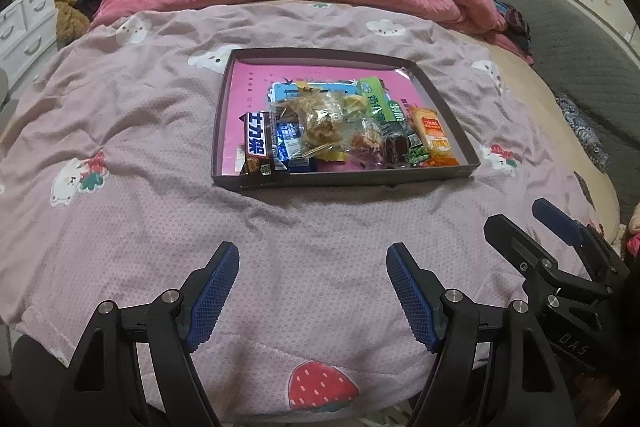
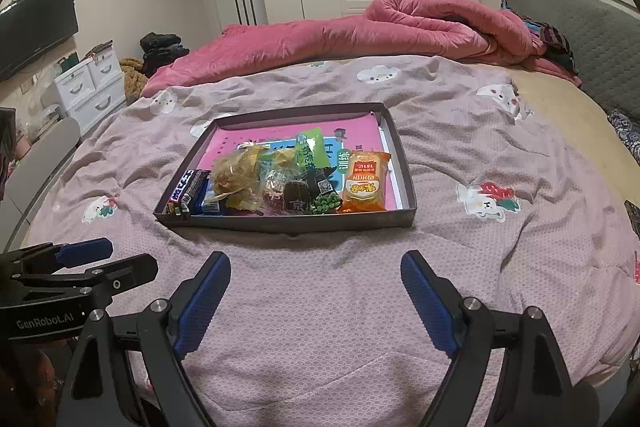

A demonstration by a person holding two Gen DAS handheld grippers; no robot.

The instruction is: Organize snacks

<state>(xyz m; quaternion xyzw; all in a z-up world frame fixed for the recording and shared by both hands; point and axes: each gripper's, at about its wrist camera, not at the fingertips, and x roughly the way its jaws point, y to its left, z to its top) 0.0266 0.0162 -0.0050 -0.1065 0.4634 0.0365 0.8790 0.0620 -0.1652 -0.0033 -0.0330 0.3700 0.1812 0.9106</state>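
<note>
Both the left gripper [image 1: 312, 291] and right gripper [image 2: 316, 299] hover with fingers spread apart, empty, above the pink bedspread [image 1: 120, 131]. Ahead, the dark tray [image 1: 344, 178] holds the piled snacks [image 1: 332, 131].

Between the left gripper [image 1: 312, 263], the right gripper [image 2: 316, 271] and the shallow dark tray [image 2: 288, 223] lies a bare stretch of pink bedspread [image 2: 312, 307], open for a pass to the tray's near wall. That low wall is the first obstacle. The snacks [image 2: 280, 183] crowd the tray's near half; its far half, over the pink liner, shows free room. A rolled pink quilt [image 2: 360, 35] blocks the bed's far edge. Both grippers' jaws stand wide apart, side by side near the bed's near edge.
</note>
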